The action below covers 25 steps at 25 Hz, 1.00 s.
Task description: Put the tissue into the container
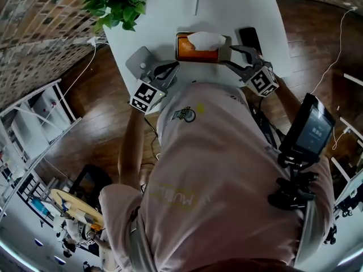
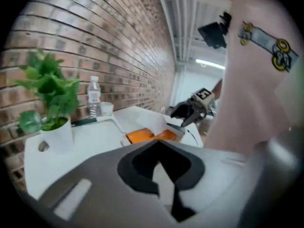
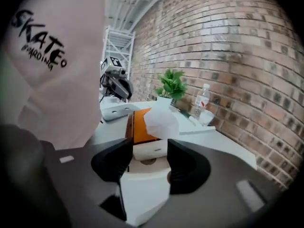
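Bulging from the container (image 1: 195,52), the tissue (image 1: 205,38) sits at 12 o'clock from the person (image 1: 227,169). At the container's 8 o'clock the left gripper (image 2: 159,151) is clenched on nothing; the right gripper (image 3: 149,150), at 3 o'clock, stands released.

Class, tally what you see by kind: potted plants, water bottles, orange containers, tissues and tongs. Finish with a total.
potted plant: 1
water bottle: 1
orange container: 1
tissue: 1
tongs: 2 (left tongs, right tongs)
Total: 6
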Available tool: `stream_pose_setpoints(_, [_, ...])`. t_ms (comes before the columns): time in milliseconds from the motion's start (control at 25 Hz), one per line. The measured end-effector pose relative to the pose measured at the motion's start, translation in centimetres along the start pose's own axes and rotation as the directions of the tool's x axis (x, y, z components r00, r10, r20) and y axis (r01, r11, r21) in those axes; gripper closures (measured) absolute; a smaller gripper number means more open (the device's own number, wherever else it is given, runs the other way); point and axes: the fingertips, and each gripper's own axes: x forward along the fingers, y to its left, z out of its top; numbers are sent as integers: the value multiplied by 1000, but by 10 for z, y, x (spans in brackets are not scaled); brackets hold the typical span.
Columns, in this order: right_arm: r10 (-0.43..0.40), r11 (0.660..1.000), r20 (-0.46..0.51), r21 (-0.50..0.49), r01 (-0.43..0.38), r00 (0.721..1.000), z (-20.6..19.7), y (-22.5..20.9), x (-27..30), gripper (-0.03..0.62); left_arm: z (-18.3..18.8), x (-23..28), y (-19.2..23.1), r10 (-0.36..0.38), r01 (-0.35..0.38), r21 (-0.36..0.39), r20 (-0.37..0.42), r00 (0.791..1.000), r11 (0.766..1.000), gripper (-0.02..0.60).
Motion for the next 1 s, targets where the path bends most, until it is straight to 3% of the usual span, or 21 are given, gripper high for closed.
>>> stream_pose_setpoints(80, [-45, 996, 32, 75, 43, 998, 8, -9, -8, 367, 15, -3, 23, 106, -102, -89, 37, 994, 991, 580])
stream_pose_setpoints(160, [-112, 981, 51, 164, 102, 992, 11, -23, -18, 367, 20, 3, 41, 171, -167, -120, 27, 985, 979, 580])
stream_pose_setpoints(240, [-195, 950, 48, 258, 177, 980, 3, -38, -31, 368, 5, 17, 54, 197, -205, -125, -75, 978, 971, 580])
stream_pose_setpoints(280, [-250, 925, 37, 304, 228, 968, -5, -47, -38, 387, -9, 27, 56, 192, -208, -101, -150, 970, 973, 580])
stream_pose_setpoints(360, [-374, 852, 13, 401, 338, 927, -17, -65, -56, 457, -26, 50, 44, 159, -157, 27, -253, 954, 987, 580])
stream_pose_setpoints(400, [-427, 808, 4, 451, 379, 904, -20, -73, -68, 462, -23, 60, 29, 135, -107, 118, -266, 954, 987, 578])
stream_pose_setpoints(480, [-504, 729, 6, 539, 422, 864, -21, -86, -92, 464, -7, 72, 0, 103, -32, 269, -254, 962, 963, 578])
stream_pose_setpoints(560, [-558, 666, 13, 603, 438, 830, -21, -94, -115, 496, 2, 75, -10, 97, -17, 316, -238, 966, 949, 578])
stream_pose_setpoints(640, [-595, 603, -6, 657, 452, 804, -27, -100, -129, 528, 5, 72, -7, 107, -34, 302, -229, 968, 953, 578])
stream_pose_setpoints(760, [-605, 540, -32, 718, 439, 796, -36, -94, -132, 531, 11, 57, 7, 168, -115, 258, -191, 967, 959, 578])
stream_pose_setpoints(880, [-588, 515, -26, 759, 399, 809, -39, -76, -121, 531, 14, 41, 19, 223, -195, 188, -145, 964, 963, 578])
stream_pose_setpoints(1000, [-552, 504, -13, 791, 346, 834, -37, -56, -102, 531, 12, 32, 31, 295, -269, 177, -137, 946, 947, 578])
